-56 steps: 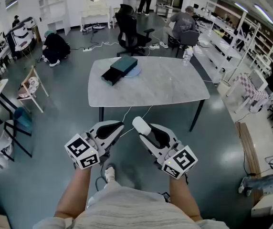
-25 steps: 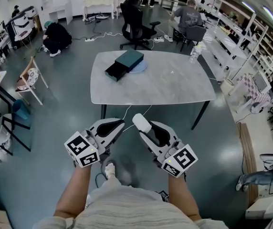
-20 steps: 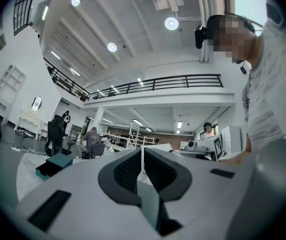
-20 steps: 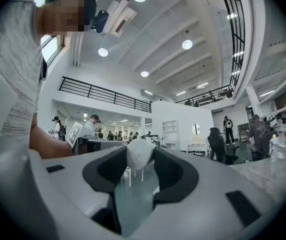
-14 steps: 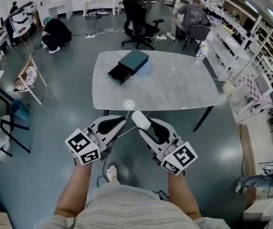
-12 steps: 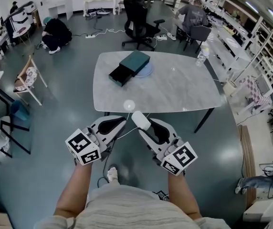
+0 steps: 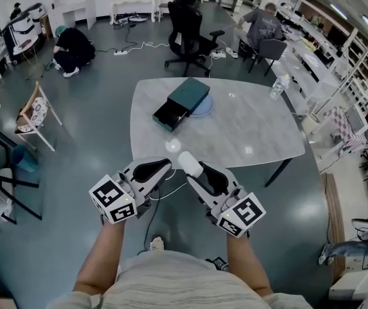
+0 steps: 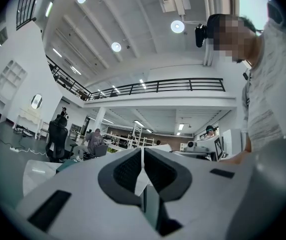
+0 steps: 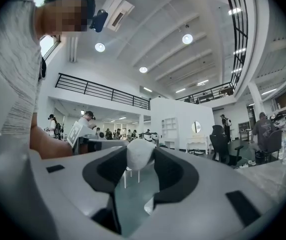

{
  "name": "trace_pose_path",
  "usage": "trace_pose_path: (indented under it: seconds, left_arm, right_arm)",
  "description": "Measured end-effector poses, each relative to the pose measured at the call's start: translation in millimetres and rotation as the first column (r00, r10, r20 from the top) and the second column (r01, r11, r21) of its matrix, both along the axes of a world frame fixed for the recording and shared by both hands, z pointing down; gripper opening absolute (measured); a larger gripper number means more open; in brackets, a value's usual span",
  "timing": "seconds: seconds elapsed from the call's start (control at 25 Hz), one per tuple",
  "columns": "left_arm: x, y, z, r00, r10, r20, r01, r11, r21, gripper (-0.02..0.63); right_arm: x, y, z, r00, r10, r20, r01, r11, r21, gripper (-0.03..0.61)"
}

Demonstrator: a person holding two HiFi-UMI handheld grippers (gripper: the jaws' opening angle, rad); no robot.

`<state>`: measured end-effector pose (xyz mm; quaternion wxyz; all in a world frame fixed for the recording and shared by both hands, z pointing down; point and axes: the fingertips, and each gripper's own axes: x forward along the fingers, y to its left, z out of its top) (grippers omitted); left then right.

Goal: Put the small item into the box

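With the small white item (image 9: 140,155) pinched in the right gripper (image 7: 195,171) and the open dark-green box (image 7: 183,101) well ahead on the table (image 7: 248,134), a firm grip and level approach look wisest, both forearms outstretched side by side, the left gripper (image 7: 161,167) pressed together, empty.

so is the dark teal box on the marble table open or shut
Open: a black drawer sticks out from the near end of the dark teal rectangular box.
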<state>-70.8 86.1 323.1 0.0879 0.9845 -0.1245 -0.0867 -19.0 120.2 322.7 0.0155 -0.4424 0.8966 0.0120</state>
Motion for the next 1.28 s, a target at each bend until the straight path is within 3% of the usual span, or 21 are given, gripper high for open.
trace_pose_path:
  seconds: [0.52, 0.84, 1.28]
  left_arm:
    - [-23, -52, 11, 0.999, 0.027, -0.024, -0.027, 0.999, -0.038, 0.031]
    - [-10, -78, 18, 0.999, 0.033, -0.016, -0.034, 0.999, -0.036, 0.031]
    - [14, -144, 23, 1.0, -0.021, -0.009, 0.02, 0.998, -0.055, 0.031]
  right_arm:
    - [-13, -50, -2, 0.999, 0.053, -0.002, -0.053, 0.998, -0.018, 0.185]
    - [-6, -84, 3, 0.999, 0.028, -0.018, -0.028, 0.999, -0.033, 0.186]
    - [20, -155, 12, 1.0, -0.024, -0.018, 0.023, 0.998, -0.051, 0.186]
